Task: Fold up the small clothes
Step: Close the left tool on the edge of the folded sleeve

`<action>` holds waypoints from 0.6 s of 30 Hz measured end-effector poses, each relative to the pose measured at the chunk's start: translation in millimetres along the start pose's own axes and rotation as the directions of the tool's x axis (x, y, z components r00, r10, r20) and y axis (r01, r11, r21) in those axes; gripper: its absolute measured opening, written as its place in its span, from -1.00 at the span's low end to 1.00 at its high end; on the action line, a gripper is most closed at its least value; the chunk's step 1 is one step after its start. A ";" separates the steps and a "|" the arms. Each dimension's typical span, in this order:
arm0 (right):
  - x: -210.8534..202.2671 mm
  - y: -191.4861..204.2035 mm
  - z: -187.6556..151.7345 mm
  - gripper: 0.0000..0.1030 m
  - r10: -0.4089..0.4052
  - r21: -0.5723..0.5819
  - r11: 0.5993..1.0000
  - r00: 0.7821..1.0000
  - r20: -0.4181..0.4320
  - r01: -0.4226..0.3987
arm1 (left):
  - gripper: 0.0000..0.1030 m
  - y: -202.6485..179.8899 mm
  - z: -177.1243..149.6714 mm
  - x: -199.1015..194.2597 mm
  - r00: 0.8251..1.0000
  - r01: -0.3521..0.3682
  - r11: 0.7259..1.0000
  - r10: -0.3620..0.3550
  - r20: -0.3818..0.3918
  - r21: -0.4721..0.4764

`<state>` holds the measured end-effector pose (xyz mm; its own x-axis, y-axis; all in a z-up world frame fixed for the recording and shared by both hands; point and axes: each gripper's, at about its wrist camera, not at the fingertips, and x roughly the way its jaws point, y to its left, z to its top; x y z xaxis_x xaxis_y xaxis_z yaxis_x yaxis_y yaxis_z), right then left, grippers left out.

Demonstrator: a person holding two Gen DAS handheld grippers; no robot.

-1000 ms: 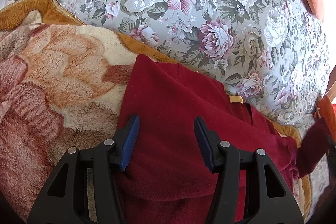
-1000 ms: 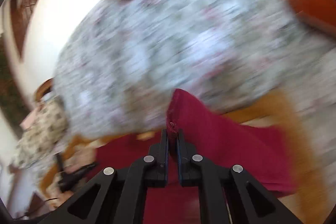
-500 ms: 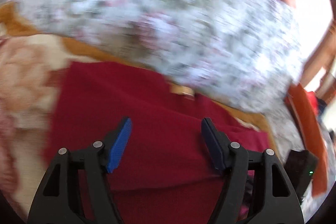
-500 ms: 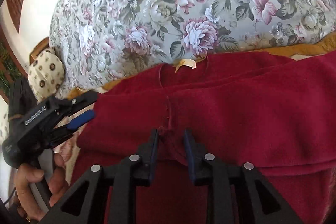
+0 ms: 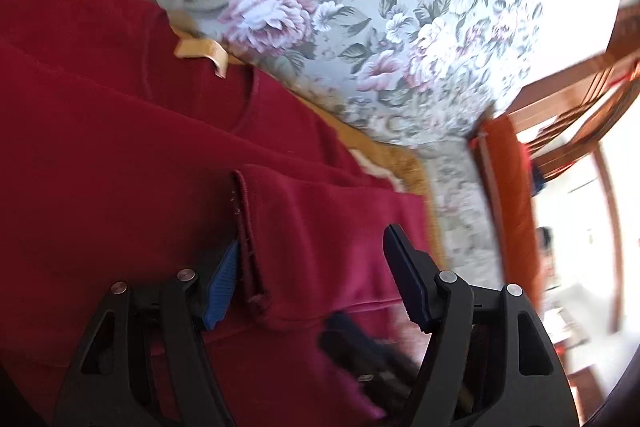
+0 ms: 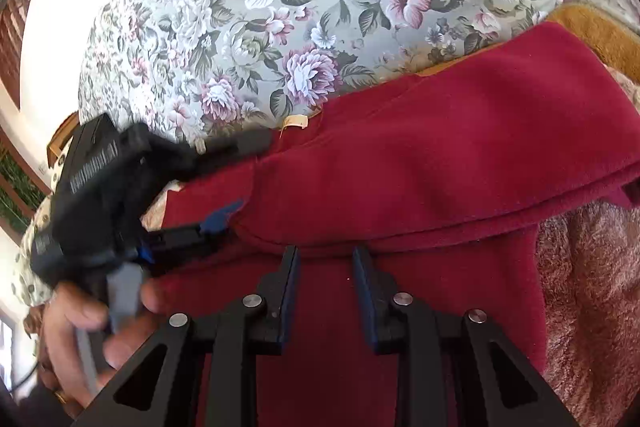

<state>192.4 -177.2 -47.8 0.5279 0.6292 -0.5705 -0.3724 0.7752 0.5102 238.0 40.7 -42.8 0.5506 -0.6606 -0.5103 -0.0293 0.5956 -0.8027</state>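
Observation:
A dark red garment (image 5: pixel 120 155) lies spread on a plush blanket, neck label (image 5: pixel 200 51) at the far side. One sleeve (image 6: pixel 440 163) is folded across the body. In the left wrist view my left gripper (image 5: pixel 316 267) stands open, with the sleeve's cuff end (image 5: pixel 256 267) lying loose between its fingers. My right gripper (image 6: pixel 325 255) hovers low over the red cloth just short of the fold, jaws a little apart with nothing between them. The right wrist view shows the left gripper (image 6: pixel 228 179), held by a hand (image 6: pixel 80 323), straddling the fold's left end.
A floral bedspread (image 6: pixel 280 7) rises behind the garment. The plush blanket with its orange border (image 6: pixel 592 31) extends to the right (image 6: pixel 588 291). An orange cloth (image 5: pixel 508 195) and wooden bars (image 5: pixel 568 107) stand at the right of the left wrist view.
My right gripper let go of the sleeve cuff it held up; the sleeve now lies across the body. The left gripper swung right to the cuff end and its jaws widened.

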 end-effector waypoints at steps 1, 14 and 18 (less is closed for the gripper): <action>0.4 0.8 -0.2 -0.49 -0.001 -0.004 1.000 1.000 -0.001 0.001 | 0.32 1.1 2.8 -0.5 1.000 0.013 1.000 -0.013 -0.005 -0.025; 2.6 7.1 -1.4 -0.48 0.038 -0.049 0.998 0.999 -0.001 -0.038 | -0.90 -58.2 -9.5 4.8 0.936 -0.348 0.904 0.351 0.032 0.247; 7.9 20.5 -4.3 -0.48 0.050 -0.116 0.992 0.998 -0.034 -0.054 | -0.90 -120.3 1.8 -24.7 0.972 -0.237 0.899 0.219 0.090 0.368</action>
<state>185.7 -156.1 -44.6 0.4826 0.6686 -0.5657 -0.4864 0.7418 0.4618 229.4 -13.8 66.9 0.6039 -0.4702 -0.6436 0.1501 0.8601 -0.4876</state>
